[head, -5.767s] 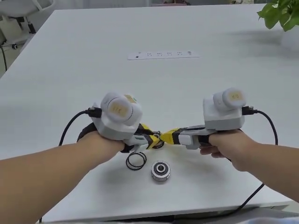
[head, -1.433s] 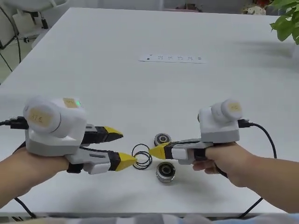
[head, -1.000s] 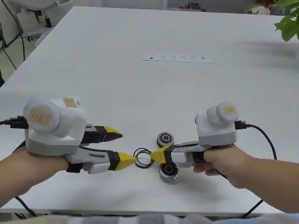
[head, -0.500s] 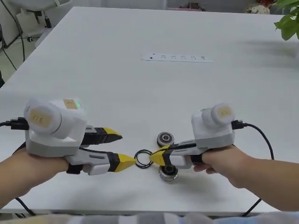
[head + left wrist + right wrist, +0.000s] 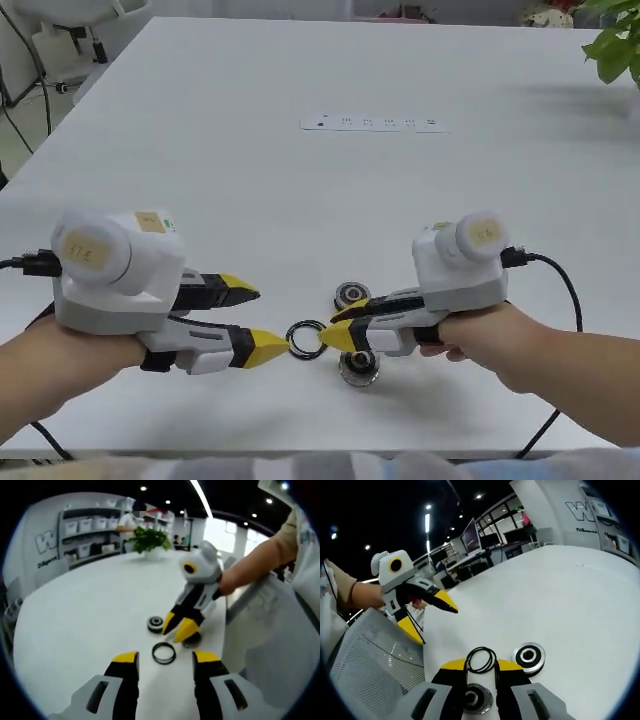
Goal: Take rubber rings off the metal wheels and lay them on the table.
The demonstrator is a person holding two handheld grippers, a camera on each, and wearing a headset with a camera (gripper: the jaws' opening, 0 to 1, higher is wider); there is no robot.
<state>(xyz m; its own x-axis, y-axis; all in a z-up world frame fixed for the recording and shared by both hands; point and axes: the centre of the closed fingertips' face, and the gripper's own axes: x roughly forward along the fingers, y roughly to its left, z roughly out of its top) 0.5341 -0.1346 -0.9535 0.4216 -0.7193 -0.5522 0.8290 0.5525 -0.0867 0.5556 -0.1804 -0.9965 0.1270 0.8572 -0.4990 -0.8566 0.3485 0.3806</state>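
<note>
Two or more rubber rings (image 5: 305, 338) lie flat in a small overlapping pile on the worktop (image 5: 300, 200), so that much of the job looks done. Just beside the pile sit the two metal wheels: the far wheel (image 5: 352, 295) rests a little beyond it, and the near wheel (image 5: 358, 368) lies under the right gripper (image 5: 342, 322). Both show bright metal around a dark hub; whether a ring remains in either groove is too small to tell, so I judge that what is left is at most a check of these two. The right gripper hovers with its yellow tips next to the rings, its jaws parted by a narrow gap and carrying nothing that I can make out; the near wheel shows through that gap in the right gripper view. The left gripper (image 5: 255, 320) points at the pile from the other side, jaws spread wide and empty, short of the rings. Well beyond them lie a power strip (image 5: 373, 124) and, at the far corner, a plant (image 5: 615, 35).
</note>
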